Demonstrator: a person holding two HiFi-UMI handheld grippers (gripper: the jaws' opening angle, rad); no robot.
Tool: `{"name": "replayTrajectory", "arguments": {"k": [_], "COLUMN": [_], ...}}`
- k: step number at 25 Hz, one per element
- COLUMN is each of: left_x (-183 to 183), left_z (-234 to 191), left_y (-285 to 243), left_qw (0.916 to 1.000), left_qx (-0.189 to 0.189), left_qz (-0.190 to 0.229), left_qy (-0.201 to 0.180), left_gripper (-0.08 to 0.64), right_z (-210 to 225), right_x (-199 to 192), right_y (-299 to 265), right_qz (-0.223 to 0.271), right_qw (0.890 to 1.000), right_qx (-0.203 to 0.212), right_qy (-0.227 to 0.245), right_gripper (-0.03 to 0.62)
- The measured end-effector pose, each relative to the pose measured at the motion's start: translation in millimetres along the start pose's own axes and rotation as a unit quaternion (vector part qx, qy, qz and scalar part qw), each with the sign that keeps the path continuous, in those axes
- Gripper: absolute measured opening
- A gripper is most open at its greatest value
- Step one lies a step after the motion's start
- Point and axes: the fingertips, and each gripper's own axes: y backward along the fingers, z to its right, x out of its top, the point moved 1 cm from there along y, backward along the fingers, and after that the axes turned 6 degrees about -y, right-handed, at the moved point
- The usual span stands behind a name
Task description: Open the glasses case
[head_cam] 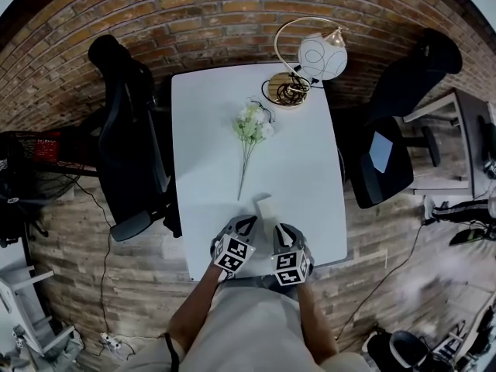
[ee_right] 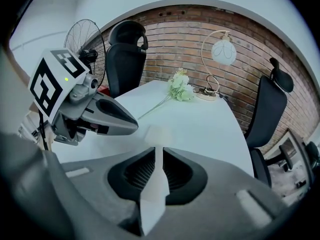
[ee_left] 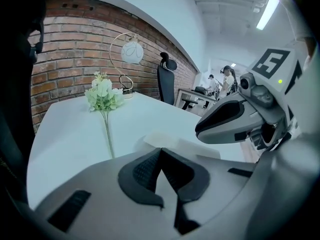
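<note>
A small white glasses case lies near the front edge of the white table, just ahead of both grippers. My right gripper comes at its near end from the right. In the right gripper view a thin white edge of the case runs between the dark pads, and the right gripper is shut on it. My left gripper sits at the case's left. Its jaws meet at the tips with nothing held, and the case shows just beyond them.
An artificial flower sprig lies mid-table, its stem pointing toward the case. A gold-hooped globe lamp stands at the far edge. Black office chairs flank the table. A brick wall lies beyond.
</note>
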Motion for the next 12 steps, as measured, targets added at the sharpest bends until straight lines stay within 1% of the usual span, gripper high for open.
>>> {"name": "replayTrajectory", "arguments": {"k": [4,7,12], "left_x": [-2.6,-4.3,-8.2], "left_z": [-0.3,0.6,1.9], "left_y": [-6.7,-9.2,-12.1], "left_qw": [0.9999,0.9998,0.9997], "left_qx": [-0.006,-0.011,-0.015], "left_qz": [-0.009,-0.012,-0.018], "left_qy": [-0.006,-0.007,-0.009], "left_gripper": [0.005,0.005,0.005], "right_z": [-0.8,-1.5,-7.8], "right_x": [-8.3,-10.3,-15.2], "right_y": [-5.5,-8.0,-13.8], "right_qz": [-0.013,-0.015,-0.027], "right_qw": [1.000,1.000,0.999], "right_qx": [0.003,0.006,0.022], "right_qy": [-0.002,-0.008,-0.016], "right_gripper": [0.046,0.073,0.164]}}
